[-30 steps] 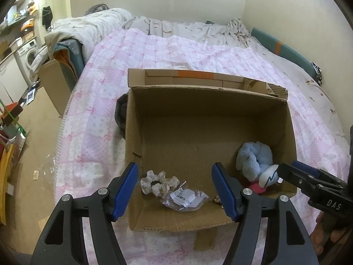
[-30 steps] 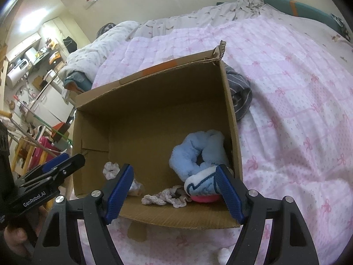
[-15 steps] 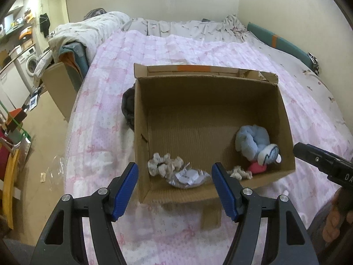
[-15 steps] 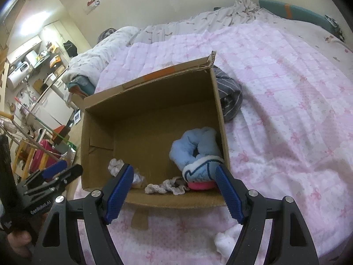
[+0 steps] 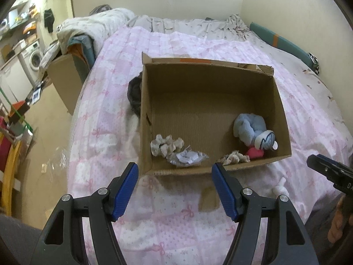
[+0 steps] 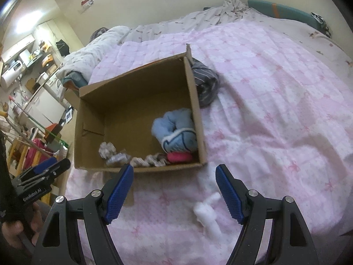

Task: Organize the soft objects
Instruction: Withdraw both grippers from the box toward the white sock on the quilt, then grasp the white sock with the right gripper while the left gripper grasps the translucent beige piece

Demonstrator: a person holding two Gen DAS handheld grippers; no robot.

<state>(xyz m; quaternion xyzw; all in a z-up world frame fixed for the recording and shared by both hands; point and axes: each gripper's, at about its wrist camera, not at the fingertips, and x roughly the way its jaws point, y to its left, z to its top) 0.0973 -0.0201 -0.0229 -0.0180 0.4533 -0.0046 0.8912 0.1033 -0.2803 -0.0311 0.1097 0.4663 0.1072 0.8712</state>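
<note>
Both the left gripper (image 5: 175, 187) and the right gripper (image 6: 174, 190) hold their jaws wide apart, gripping nothing. A small white soft toy (image 6: 207, 213) lies on the pink bed quilt (image 6: 275, 121) between the right jaws (blurred). Beyond, the cardboard box (image 5: 283, 119) holds a blue plush (image 5: 250, 128) at its right and a cream scrunchie (image 5: 166, 146) near-left.

Dim warm light, fisheye-warped edges, slight motion blur
</note>
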